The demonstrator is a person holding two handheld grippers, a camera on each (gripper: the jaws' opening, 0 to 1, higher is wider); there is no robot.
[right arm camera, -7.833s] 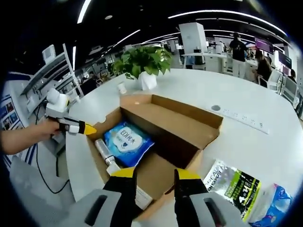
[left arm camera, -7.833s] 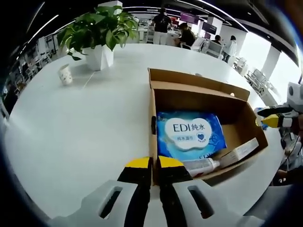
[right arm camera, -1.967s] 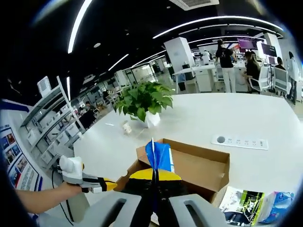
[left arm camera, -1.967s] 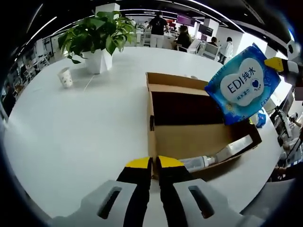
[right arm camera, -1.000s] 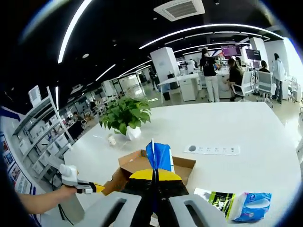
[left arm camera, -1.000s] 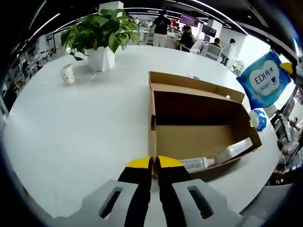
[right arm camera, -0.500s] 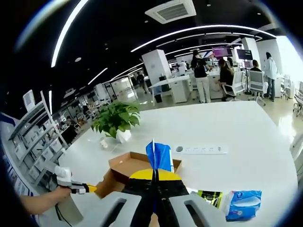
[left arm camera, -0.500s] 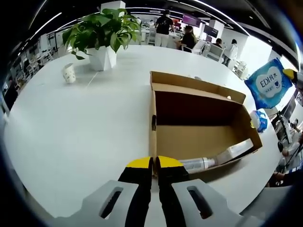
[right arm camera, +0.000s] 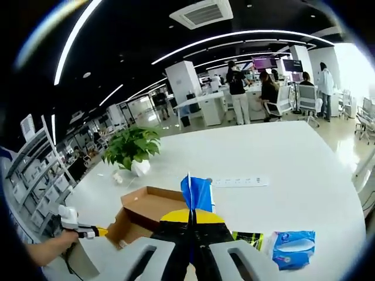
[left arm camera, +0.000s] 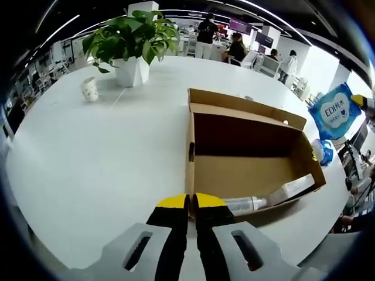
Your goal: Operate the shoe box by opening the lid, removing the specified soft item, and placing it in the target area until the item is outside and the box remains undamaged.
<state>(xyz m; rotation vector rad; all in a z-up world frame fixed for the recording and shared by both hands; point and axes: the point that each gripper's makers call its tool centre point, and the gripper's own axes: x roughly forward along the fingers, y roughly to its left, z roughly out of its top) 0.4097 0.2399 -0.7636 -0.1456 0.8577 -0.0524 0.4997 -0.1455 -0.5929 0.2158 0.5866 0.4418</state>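
Note:
The brown cardboard shoe box (left arm camera: pixel 252 170) lies open on the white table (left arm camera: pixel 88 158), and it also shows lower left (right arm camera: pixel 146 205) in the right gripper view. My left gripper (left arm camera: pixel 188 203) is shut on the box's near side wall. A blue EDI wet-wipes pack (left arm camera: pixel 335 111) hangs in the air beyond the box's right end, clear of it. My right gripper (right arm camera: pixel 188 214) is shut on that pack (right arm camera: pixel 197 193), held high over the table. A clear tube (left arm camera: pixel 246 204) and a long flat carton (left arm camera: pixel 291 188) lie in the box.
A potted plant (left arm camera: pixel 133 44) and a paper cup (left arm camera: pixel 89 89) stand at the table's far left. A silver-green pouch (right arm camera: pixel 249 237) and a blue tissue pack (right arm camera: pixel 293 243) lie to the right of the box. A power strip (right arm camera: pixel 240 182) sits farther back. People stand at distant desks.
My right gripper has carried the wipes pack farther right and away from the box; it looks smaller in the left gripper view. The left gripper and the box have stayed put.

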